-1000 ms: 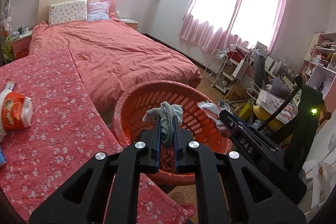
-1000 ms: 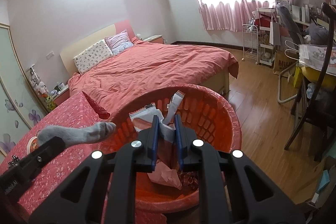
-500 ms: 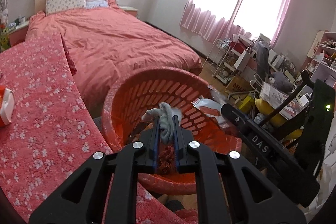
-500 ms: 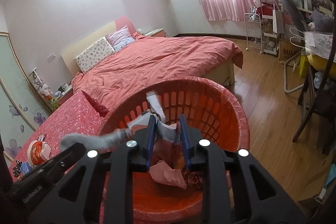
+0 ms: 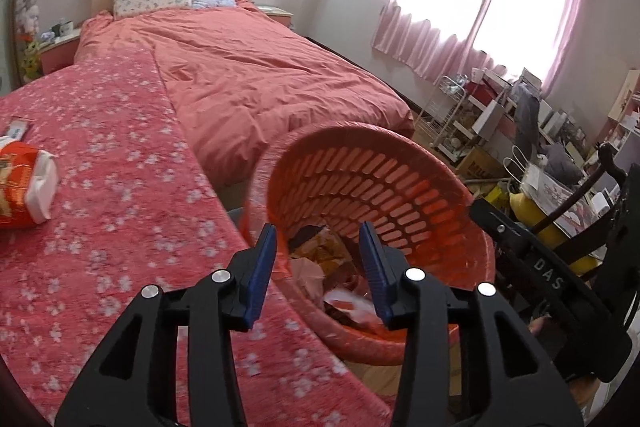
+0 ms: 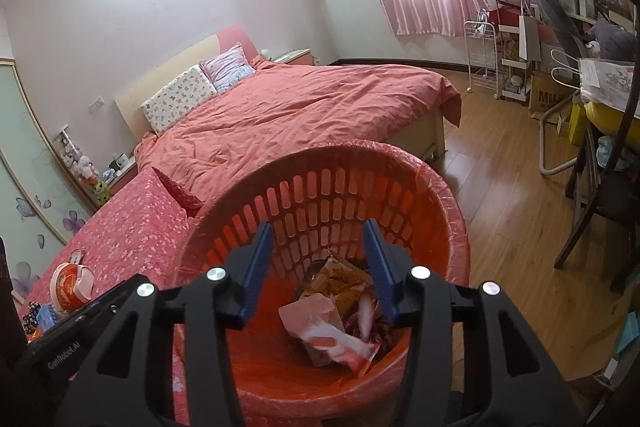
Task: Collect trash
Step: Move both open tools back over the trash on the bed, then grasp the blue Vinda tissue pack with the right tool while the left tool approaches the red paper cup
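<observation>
Wrist views: both jaws, just opening, stand apart and empty over the basket [image 6: 448, 211].

you see one orange basket [image 6: 440, 195], one bed [image 6: 304, 115] with two pillows [image 6: 180, 97], and one red cup [image 5: 22, 183].

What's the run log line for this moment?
phase: drop | left gripper: jaws just opened, empty | right gripper: jaws just opened, empty | both over basket | wrappers in basket | cup on table
</observation>
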A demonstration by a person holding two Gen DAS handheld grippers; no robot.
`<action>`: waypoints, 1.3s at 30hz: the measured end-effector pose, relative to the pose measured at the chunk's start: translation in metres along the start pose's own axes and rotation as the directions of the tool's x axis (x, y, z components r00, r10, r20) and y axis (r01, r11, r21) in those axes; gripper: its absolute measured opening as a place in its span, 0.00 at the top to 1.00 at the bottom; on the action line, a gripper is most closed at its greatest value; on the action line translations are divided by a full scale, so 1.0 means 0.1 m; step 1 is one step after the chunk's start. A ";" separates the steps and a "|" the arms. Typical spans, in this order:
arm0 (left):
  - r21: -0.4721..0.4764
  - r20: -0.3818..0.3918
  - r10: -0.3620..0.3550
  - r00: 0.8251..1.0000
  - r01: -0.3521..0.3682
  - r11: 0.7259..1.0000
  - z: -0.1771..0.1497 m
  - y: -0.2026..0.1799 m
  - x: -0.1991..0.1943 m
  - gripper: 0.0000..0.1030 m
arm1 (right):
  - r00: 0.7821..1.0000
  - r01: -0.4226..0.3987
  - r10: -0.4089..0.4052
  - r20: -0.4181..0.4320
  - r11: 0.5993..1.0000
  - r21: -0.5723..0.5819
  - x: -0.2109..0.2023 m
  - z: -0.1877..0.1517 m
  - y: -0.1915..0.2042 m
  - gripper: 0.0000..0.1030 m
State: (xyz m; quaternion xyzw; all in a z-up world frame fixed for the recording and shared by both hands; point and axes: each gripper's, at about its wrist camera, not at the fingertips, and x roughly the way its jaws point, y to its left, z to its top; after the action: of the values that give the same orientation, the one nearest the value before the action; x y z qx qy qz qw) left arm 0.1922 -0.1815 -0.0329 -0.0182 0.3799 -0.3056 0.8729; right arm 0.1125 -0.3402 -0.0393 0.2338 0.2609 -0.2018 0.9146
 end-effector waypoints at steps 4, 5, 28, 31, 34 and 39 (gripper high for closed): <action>-0.009 0.020 0.018 1.000 -0.018 1.000 0.01 0.08 -0.17 0.56 | 1.000 -0.004 0.004 0.011 1.000 -0.022 -0.11 0.01 0.10 0.54; -0.008 0.029 0.026 0.999 -0.026 1.000 0.00 0.11 -0.24 0.56 | 1.000 -0.007 0.008 0.013 1.000 -0.028 -0.14 0.01 0.14 0.54; -0.229 0.108 0.448 0.887 -0.416 0.880 -0.43 1.97 -1.80 0.34 | 0.966 -0.254 0.226 -0.121 0.914 -0.316 -0.59 -0.69 2.10 0.43; -0.253 0.099 0.516 0.851 -0.480 0.840 -0.53 2.25 -1.97 0.33 | 0.951 -0.302 0.256 -0.172 0.885 -0.354 -0.55 -0.89 2.44 0.43; -0.286 0.081 0.546 0.834 -0.506 0.814 -0.60 2.50 -2.07 0.33 | 0.932 -0.352 0.281 -0.230 0.854 -0.383 -0.49 -1.08 2.77 0.43; -0.334 0.068 0.566 0.821 -0.516 0.789 -0.73 2.81 -2.22 0.31 | 0.911 -0.391 0.283 -0.300 0.823 -0.413 -0.34 -1.33 3.18 0.42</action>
State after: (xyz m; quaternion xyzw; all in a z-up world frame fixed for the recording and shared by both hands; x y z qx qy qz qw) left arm 0.1722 0.1830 -0.0142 -0.0662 0.3377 0.0221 0.9386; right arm 0.1912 -0.0039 -0.0175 0.0721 0.3576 0.0601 0.9291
